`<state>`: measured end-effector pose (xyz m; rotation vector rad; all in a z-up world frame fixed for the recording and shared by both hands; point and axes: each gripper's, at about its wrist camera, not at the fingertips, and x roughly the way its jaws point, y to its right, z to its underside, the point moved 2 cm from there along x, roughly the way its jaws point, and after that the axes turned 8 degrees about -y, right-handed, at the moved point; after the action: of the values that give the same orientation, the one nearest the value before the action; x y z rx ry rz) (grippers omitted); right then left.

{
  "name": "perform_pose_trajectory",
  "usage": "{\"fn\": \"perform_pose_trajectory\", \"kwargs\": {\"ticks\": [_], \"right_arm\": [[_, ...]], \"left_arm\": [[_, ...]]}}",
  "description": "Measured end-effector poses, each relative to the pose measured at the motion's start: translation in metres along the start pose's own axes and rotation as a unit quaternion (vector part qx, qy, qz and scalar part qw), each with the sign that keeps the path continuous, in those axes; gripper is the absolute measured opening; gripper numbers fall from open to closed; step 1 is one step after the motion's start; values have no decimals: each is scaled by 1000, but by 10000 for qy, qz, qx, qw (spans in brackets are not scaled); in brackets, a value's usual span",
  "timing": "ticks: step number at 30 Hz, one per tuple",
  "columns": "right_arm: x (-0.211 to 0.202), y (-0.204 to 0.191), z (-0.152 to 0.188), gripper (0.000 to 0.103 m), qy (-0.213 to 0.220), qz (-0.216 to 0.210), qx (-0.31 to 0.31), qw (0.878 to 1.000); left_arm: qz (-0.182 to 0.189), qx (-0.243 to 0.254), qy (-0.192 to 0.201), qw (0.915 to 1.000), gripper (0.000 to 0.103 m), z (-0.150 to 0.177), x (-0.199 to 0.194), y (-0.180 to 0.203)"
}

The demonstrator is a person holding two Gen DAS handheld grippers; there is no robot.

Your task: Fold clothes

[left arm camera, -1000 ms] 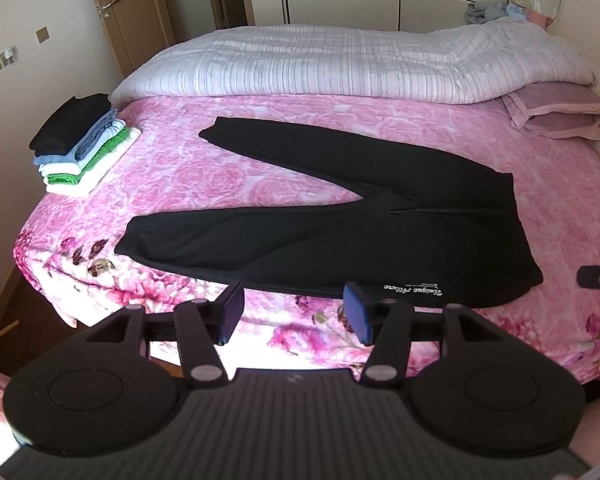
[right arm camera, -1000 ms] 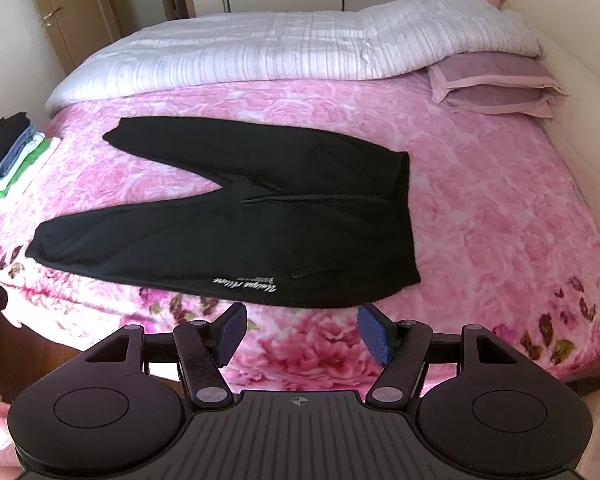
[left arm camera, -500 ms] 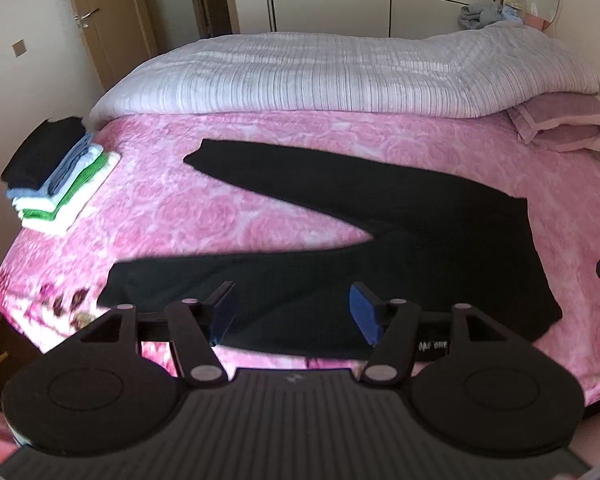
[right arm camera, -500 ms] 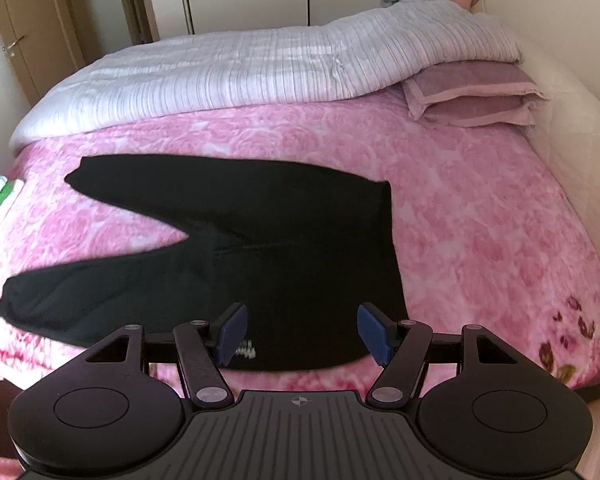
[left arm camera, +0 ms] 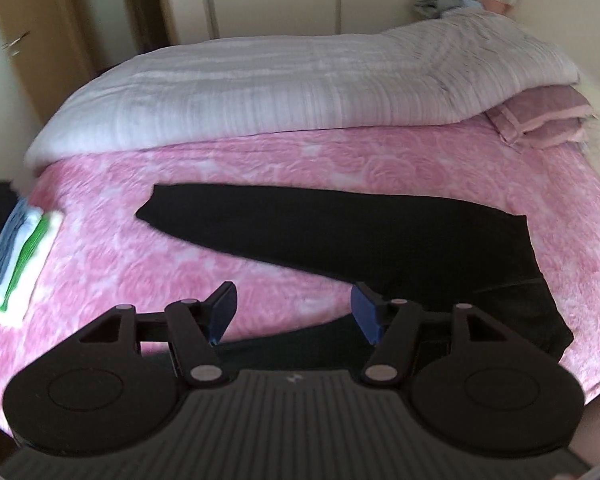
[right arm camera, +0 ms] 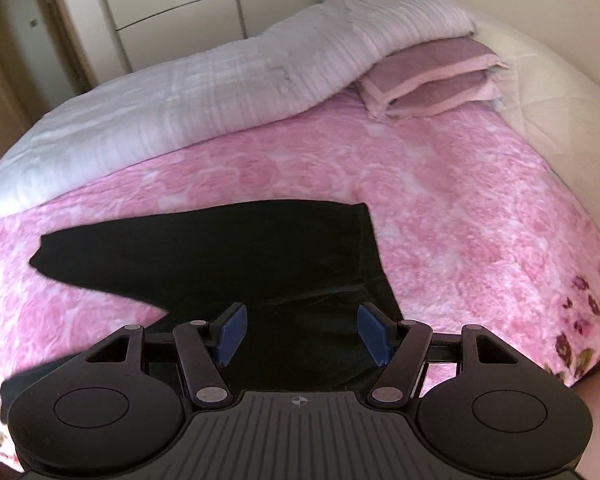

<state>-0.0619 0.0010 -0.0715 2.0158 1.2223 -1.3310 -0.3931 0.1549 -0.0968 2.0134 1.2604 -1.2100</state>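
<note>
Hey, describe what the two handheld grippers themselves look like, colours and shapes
Both look alike. The left gripper and right gripper each have a black ribbed body, two round black discs at the sides, black linkage arms with silver pivot pins, and blue pads on the fingertips. A small pale mark sits on each body.

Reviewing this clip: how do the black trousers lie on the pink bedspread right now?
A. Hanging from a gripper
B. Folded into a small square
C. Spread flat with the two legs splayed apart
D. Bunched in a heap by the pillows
C: the black trousers lie flat on the pink bedspread, legs diverging from the crotch, and neither open gripper holds them.
</note>
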Motion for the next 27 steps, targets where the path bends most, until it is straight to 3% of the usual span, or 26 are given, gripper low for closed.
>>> {"fn": "perform_pose_trajectory", "kwargs": {"ticks": [7, 12, 27], "right_arm": [[3, 12, -16, 65, 31, 236, 565, 9981], [12, 12, -22, 65, -90, -28, 787, 9969], [98, -30, -72, 65, -577, -360, -61, 9977]], "left_arm": [[347, 561, -84, 9978, 60, -39, 49, -11], [602, 825, -111, 9947, 60, -52, 74, -12], [989, 1006, -472, 9889, 59, -65, 140, -16]]}}
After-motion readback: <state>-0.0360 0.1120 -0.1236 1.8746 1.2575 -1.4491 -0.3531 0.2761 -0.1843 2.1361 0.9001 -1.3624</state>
